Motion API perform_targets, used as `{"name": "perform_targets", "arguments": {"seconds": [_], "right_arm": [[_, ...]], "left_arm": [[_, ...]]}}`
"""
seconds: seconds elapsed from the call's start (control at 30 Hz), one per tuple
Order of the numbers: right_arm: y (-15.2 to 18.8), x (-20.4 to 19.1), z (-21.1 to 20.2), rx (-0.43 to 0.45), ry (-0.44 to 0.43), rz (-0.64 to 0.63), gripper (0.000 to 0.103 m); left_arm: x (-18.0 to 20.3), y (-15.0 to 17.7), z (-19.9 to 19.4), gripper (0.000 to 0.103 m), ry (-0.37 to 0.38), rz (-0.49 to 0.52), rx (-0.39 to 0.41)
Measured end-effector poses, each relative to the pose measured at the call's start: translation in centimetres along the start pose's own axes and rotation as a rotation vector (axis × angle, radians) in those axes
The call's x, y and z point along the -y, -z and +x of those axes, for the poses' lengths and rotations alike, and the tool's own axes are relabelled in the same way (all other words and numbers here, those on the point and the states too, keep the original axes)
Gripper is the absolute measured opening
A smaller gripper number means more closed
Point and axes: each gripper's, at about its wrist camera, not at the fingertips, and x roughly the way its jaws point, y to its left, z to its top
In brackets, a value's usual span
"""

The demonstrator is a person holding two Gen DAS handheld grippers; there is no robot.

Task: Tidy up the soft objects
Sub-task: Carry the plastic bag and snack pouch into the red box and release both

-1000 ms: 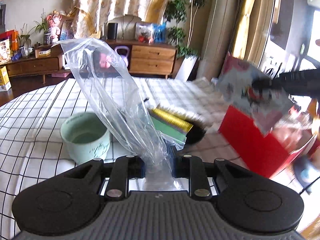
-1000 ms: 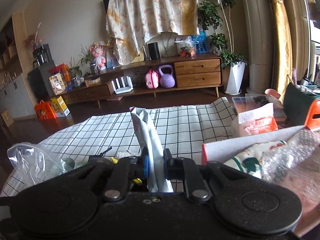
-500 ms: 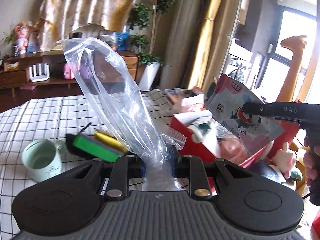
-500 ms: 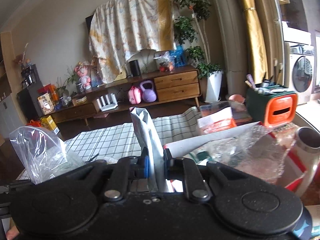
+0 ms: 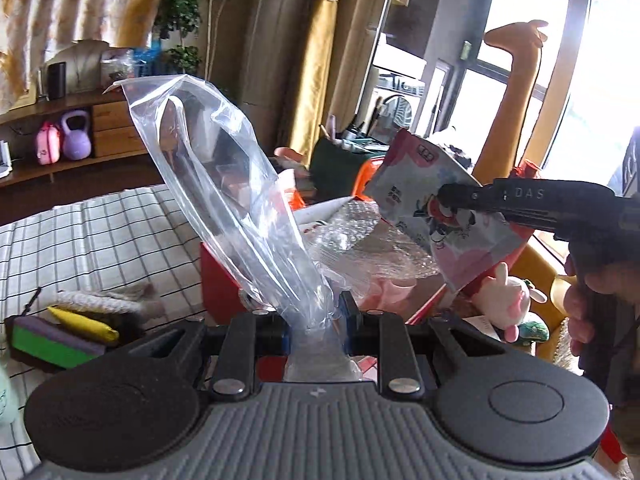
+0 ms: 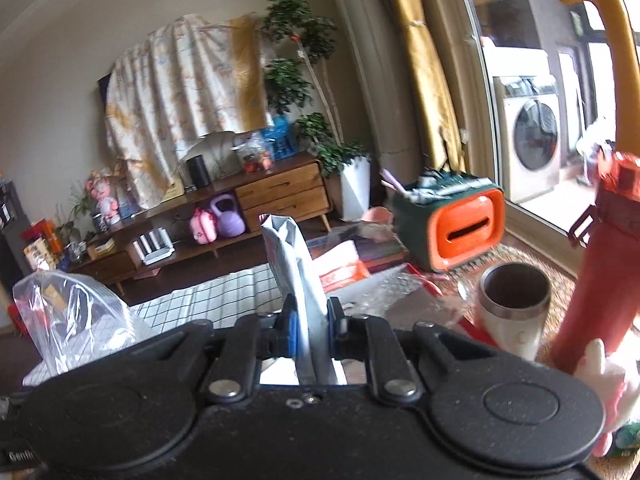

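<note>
My left gripper (image 5: 316, 320) is shut on a clear plastic bag (image 5: 228, 200) that stands up from the jaws; the bag also shows in the right wrist view (image 6: 68, 320). My right gripper (image 6: 312, 328) is shut on a printed pink and white pouch (image 6: 298, 276), seen edge-on. In the left wrist view the pouch (image 5: 444, 208) hangs from the right gripper (image 5: 444, 196) above a red box (image 5: 224, 280) that holds bubble wrap (image 5: 372, 244) and soft items.
A checked tablecloth (image 5: 100, 240) covers the table. A green and black brush block (image 5: 48, 344) and a yellow item (image 5: 84, 324) lie at left. A steel cup (image 6: 514, 308), red bottle (image 6: 600, 280), orange-green basket (image 6: 460, 224) and plush toy (image 5: 504, 304) stand at right.
Both grippers have swung to the right, still holding the bag and the pouch. The mug has slid out of the left view. The red box now lies directly ahead of the left gripper.
</note>
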Motion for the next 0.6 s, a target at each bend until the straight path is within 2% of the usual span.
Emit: {"name": "perform_targets", "arguments": {"seconds": [0.2, 0.4, 0.6], "right_arm": [[0.0, 3.3, 2.1, -0.039, 0.032, 0.095, 0.013], [0.4, 4.3, 4.1, -0.051, 0.055, 0.107, 0.013], [0.9, 4.8, 6.3, -0.078, 0.065, 0.117, 0.013]], "left_arm": [[2.1, -1.1, 3.7, 0.022, 0.025, 0.021, -0.034], [2.8, -2.6, 7.4, 0.022, 0.025, 0.029, -0.06], [1.9, -2.4, 11.0, 0.022, 0.04, 0.009, -0.11]]}}
